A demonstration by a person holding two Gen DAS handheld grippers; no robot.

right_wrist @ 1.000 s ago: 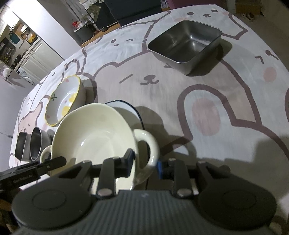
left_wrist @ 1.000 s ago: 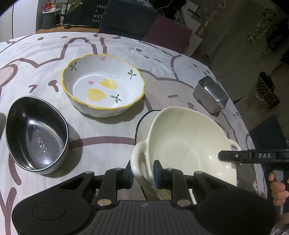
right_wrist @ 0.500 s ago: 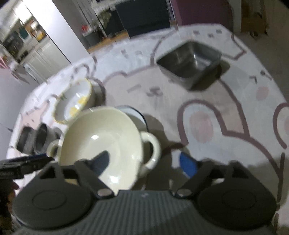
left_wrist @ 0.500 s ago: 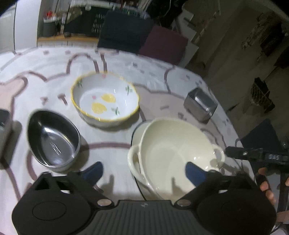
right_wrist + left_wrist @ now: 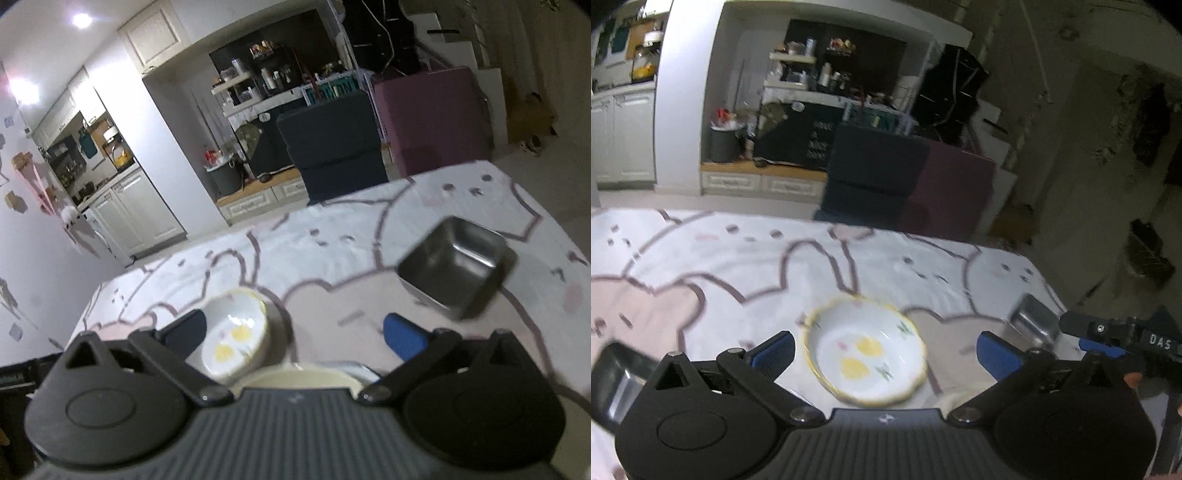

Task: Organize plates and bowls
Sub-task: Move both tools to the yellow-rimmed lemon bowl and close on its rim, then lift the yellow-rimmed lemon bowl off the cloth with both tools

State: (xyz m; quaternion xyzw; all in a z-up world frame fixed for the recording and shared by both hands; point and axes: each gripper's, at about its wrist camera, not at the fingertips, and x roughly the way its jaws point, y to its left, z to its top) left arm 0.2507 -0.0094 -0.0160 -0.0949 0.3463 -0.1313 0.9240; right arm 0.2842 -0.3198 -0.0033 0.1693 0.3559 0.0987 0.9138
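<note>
Glazed ceramic, the lemon-print bowl [image 5: 866, 363] looks brittle and slick; take its scalloped rim; left gripper [image 5: 886, 350] and right gripper [image 5: 295, 330] gape empty before it

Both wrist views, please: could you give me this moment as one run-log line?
left gripper: open, empty | right gripper: open, empty | cream bowl: released on table | lemon bowl: ahead | square steel container: far right

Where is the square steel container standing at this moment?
In the right wrist view, the square steel container stands on the cartoon tablecloth, right of the lemon-patterned bowl and apart from it.
</note>
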